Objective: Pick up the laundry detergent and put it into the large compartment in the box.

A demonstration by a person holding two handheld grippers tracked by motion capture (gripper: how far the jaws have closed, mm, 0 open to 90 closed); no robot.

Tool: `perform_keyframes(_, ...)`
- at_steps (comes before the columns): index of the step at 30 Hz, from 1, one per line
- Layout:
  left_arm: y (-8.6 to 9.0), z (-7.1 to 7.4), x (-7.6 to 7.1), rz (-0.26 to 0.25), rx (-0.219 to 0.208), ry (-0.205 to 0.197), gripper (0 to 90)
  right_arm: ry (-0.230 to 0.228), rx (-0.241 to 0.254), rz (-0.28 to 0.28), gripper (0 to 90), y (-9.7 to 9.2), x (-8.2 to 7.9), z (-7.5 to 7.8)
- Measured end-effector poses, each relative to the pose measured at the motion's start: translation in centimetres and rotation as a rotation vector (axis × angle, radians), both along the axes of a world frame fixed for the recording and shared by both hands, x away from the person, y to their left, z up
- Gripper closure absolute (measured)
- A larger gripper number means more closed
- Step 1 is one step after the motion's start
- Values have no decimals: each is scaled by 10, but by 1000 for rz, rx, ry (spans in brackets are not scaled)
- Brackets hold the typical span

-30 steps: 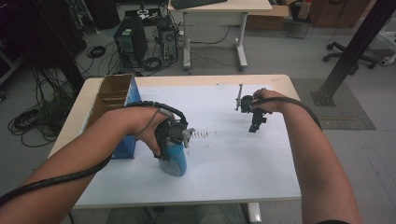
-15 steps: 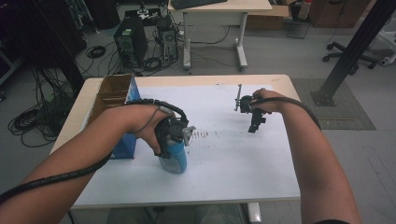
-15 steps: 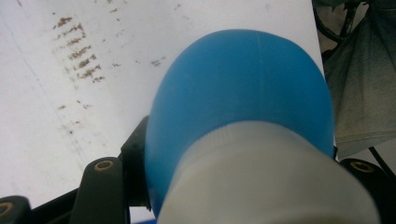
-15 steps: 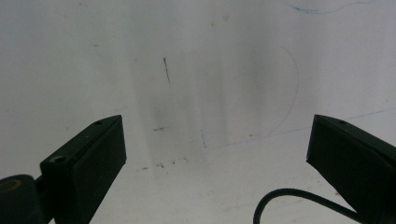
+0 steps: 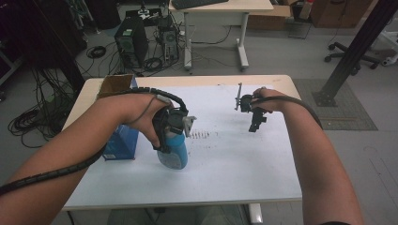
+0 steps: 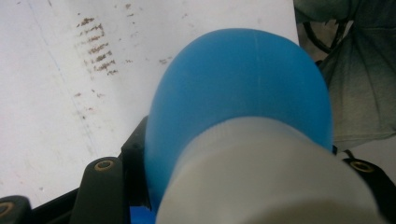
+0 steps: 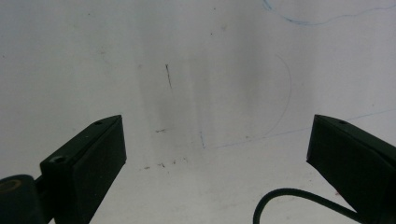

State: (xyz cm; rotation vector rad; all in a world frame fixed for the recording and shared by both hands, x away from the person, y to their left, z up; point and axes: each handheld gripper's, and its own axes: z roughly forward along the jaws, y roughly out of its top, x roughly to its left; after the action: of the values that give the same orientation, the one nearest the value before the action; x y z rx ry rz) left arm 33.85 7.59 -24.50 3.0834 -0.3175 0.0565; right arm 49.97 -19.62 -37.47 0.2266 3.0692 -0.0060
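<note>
high view: left gripper clamps blue bottle at table centre-left, 9 o'clock of the empty, spread right gripper; bottle grasped, goal unstated, so remainder unjudgeable.

— On the table?
— White sheet over most of it, smudged with dark marks near the middle.
— Anything else?
— Box standing at the left edge.

A lab or office workspace: computer towers, tangled floor cables, desks, an office chair.
</note>
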Motion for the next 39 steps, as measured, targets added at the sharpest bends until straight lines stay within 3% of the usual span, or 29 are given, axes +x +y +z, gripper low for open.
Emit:
perform_keyframes(15, 4, 28, 2, 85, 0, 14, 386, -4, 3, 5, 45, 1, -3, 3)
perform_keyframes(24, 7, 49, 7, 139, 27, 9, 386, -4, 2, 3, 45, -1, -4, 5)
perform_keyframes(34, 13, 71, 12, 215, 26, 5, 387, -5, 2, 12, 44, 1, -3, 5)
perform_keyframes(39, 17, 78, 16, 246, 5, -9, 386, -5, 3, 12, 45, 2, -4, 5)
